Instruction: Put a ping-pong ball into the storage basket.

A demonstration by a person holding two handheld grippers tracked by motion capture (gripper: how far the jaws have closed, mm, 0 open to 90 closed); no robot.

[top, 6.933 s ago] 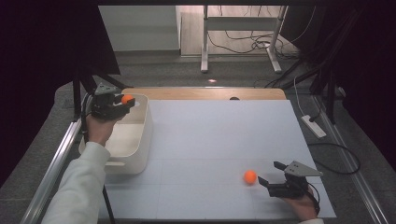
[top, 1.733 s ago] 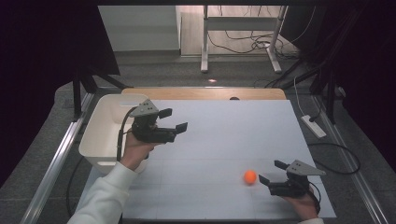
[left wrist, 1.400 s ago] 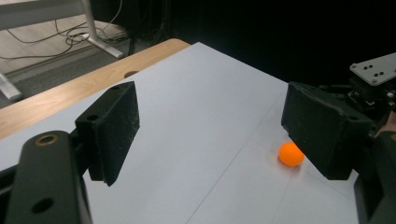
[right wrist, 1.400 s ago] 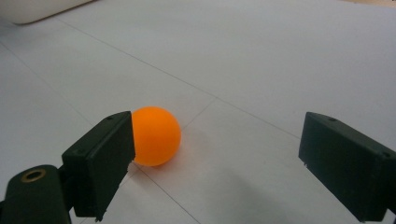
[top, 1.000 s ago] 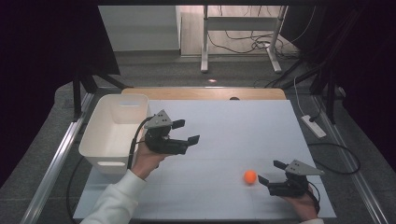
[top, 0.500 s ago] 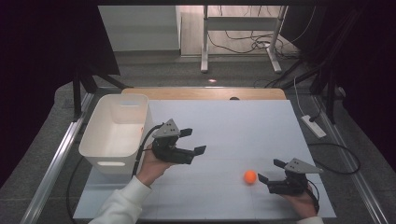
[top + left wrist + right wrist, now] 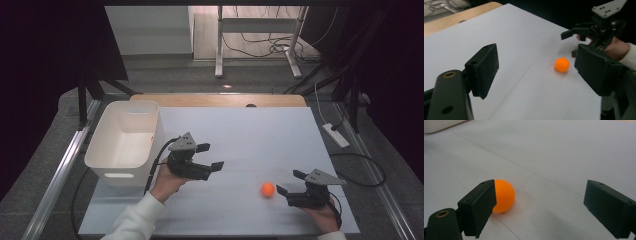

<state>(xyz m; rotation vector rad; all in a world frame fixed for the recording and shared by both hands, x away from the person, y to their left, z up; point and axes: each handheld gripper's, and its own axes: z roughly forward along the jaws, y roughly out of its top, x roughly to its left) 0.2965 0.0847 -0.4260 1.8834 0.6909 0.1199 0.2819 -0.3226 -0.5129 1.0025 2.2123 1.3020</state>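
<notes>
A white tabletop (image 7: 260, 135) fills the centre of the frame, with a light wooden strip (image 7: 220, 100) along its far edge. Grey carpeted floor (image 7: 165, 75) lies beyond. At the upper middle stand the white metal legs of a desk (image 7: 218, 50), with tangled black cables (image 7: 260, 42) on pale flooring. A white power strip (image 7: 336, 135) lies at the right. Both upper corners are dark.

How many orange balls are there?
1. The orange ball sits on the white table, just in front of the right gripper. The white bin looks empty, though its near inner wall is hidden.
</notes>
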